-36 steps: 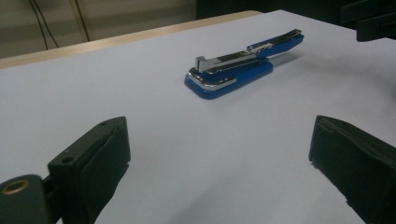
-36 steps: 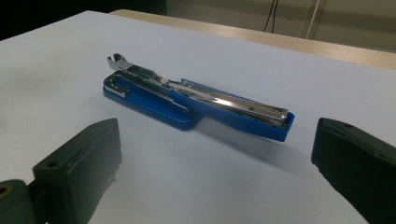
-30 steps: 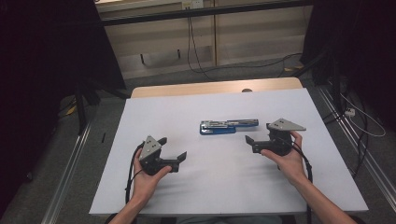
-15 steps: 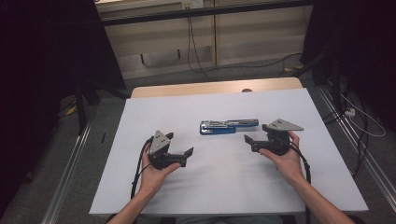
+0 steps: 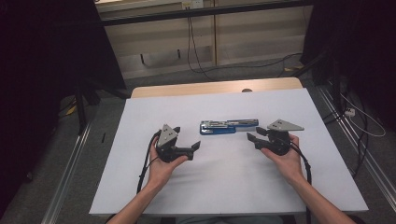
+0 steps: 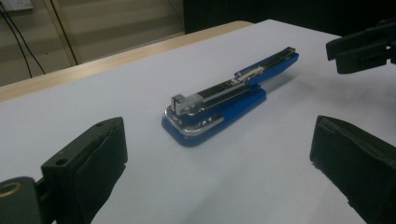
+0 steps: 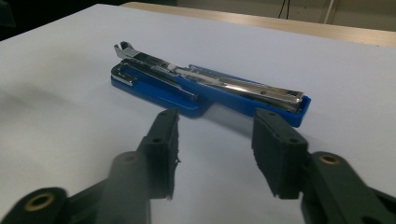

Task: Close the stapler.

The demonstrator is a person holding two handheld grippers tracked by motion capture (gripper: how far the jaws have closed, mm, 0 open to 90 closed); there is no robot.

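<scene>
while closing, right hand-held gripper (image 7: pixel 215 154) holds nothing, short of stapler (image 7: pixel 205 88).

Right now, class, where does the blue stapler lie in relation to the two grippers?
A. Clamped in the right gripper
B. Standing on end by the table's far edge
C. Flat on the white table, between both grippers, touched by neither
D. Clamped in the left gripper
C: the blue stapler lies flat on the white table, with the left gripper and right gripper apart from it, nothing between their fingers.

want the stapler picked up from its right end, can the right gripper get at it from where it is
Probably yes: the right gripper sits just short of the blue stapler, bare white table between them, its jaws having just been closing with nothing between them.
</scene>
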